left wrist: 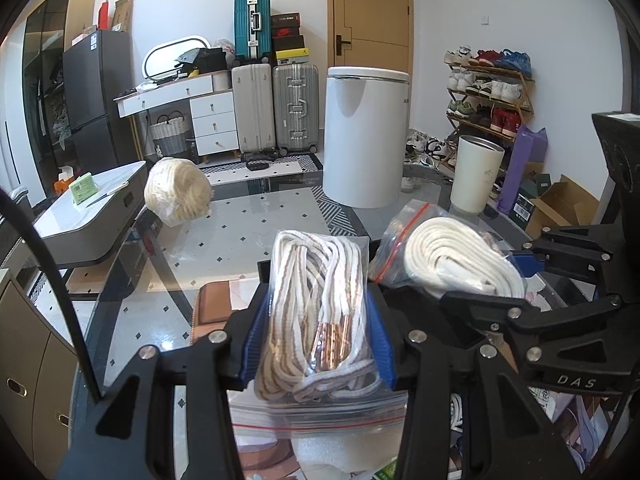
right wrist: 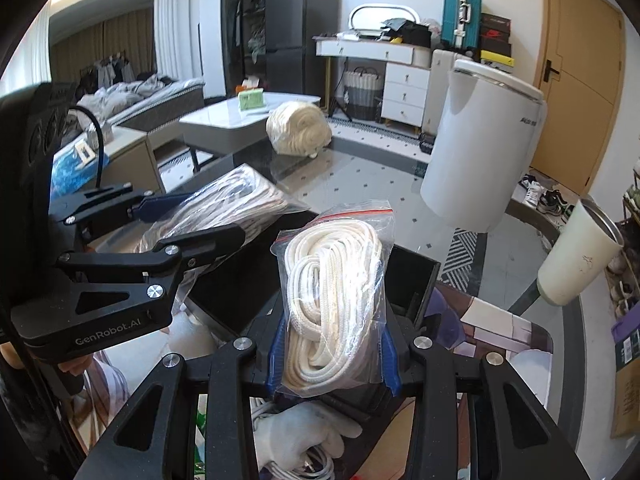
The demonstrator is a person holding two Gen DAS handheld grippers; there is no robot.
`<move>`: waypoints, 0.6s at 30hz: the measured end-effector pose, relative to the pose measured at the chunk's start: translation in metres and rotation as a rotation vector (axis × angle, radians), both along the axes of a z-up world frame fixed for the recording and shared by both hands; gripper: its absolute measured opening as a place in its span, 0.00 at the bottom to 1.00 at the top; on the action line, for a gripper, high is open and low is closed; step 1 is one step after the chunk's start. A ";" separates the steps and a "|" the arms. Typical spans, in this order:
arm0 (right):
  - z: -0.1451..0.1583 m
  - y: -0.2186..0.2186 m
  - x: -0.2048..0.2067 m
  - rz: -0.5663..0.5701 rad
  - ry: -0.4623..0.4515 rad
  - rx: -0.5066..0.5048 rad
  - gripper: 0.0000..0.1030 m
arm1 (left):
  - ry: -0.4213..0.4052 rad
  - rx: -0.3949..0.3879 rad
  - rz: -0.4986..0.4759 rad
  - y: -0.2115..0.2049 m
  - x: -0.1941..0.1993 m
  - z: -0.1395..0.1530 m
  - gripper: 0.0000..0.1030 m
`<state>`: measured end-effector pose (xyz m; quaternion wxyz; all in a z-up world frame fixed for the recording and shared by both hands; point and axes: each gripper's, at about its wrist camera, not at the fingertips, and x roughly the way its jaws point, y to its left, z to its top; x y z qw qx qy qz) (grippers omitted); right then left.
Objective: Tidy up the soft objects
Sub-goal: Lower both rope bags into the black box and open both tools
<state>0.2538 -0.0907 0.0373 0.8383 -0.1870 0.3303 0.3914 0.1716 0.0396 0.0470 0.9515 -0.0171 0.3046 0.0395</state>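
The left gripper is clamped, its blue pads pressed against both sides of a clear zip bag of white-and-tan striped cord with copper-coloured tips, which stands up between the fingers. The right gripper is closed as tight as it goes on a clear red-sealed zip bag of coiled white braided rope, held the same way. Each claw shows in the other's view, close alongside and slightly ahead. Beyond both claws, farther across the glass-topped table, lies a cream ball of thick rope in thin plastic; ahead and to the right stand a white cylindrical bin and a cream tumbler. Both bags appear to be in carriage toward wherever they are to be grouped. To do this well, keep the pads square on the bulk of the coils, not the slippery film, hold the two claws from knocking together, and bring each bag down until it rests before letting go.
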 end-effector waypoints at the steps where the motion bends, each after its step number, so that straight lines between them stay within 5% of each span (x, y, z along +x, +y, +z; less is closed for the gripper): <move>1: -0.002 0.001 0.002 0.006 0.010 -0.015 0.37 | 0.003 0.000 -0.004 -0.001 0.002 -0.001 0.43; 18: -0.016 0.025 0.018 0.079 0.042 -0.120 0.37 | 0.034 0.008 -0.036 -0.004 0.014 -0.014 0.43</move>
